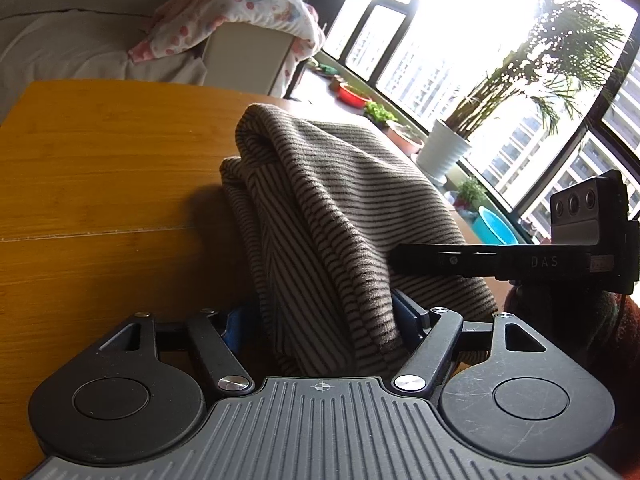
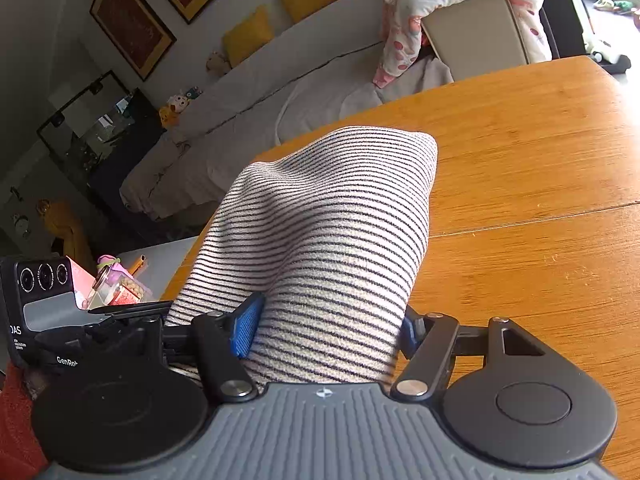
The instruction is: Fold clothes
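A brown-and-cream striped garment (image 1: 320, 184) lies bunched in a thick roll on the wooden table (image 1: 100, 168). In the left wrist view it runs back between the jaws of my left gripper (image 1: 320, 316). The right blue pad (image 1: 404, 308) touches the cloth, while a dark gap shows beside the left pad (image 1: 236, 320). In the right wrist view the same garment (image 2: 332, 216) fills my right gripper (image 2: 328, 328), and both blue pads (image 2: 248, 328) press into it. The right gripper's finger (image 1: 440, 260) reaches across the cloth from the right.
Bare tabletop (image 2: 540, 160) stretches ahead and to the side of the roll. Beyond the table's far edge are a chair draped with a floral blanket (image 1: 240, 12), a sofa (image 2: 280, 72), and potted plants (image 1: 444, 148) along the window. Small items sit on a low surface (image 2: 120, 284) at left.
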